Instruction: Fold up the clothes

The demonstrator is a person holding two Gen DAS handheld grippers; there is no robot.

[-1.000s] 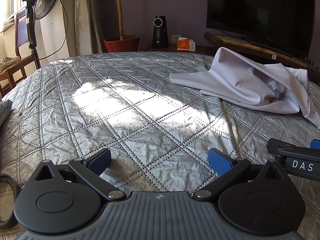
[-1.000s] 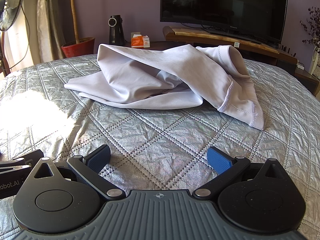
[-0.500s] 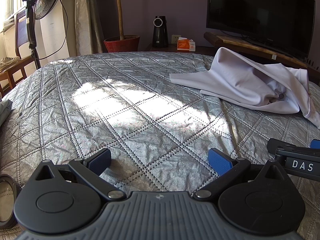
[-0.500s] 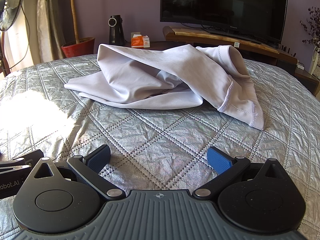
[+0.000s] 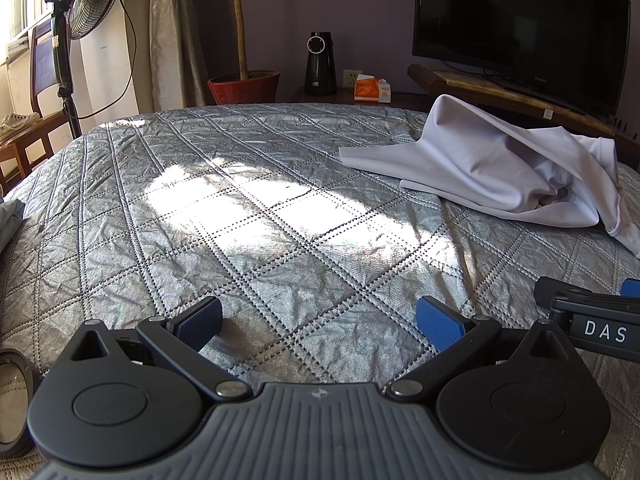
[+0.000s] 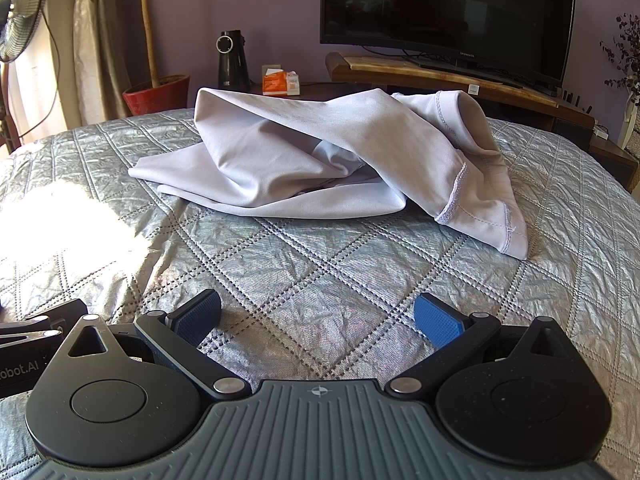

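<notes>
A pale lilac garment (image 6: 312, 160) is seen lying crumpled on the quilted silver bedspread (image 6: 320, 272), its hemmed opening (image 6: 472, 208) turned toward the right side. The right hand-held gripper (image 6: 318, 316) is held low above the bedspread with its blue pads (image 6: 434, 320) spread wide and nothing between them; the garment lies well ahead of it. The left hand-held gripper (image 5: 320, 318) is likewise spread wide and empty, over bare quilt, with the garment (image 5: 492, 168) off to its far right. A television (image 6: 448, 16) is seen beyond the bed.
</notes>
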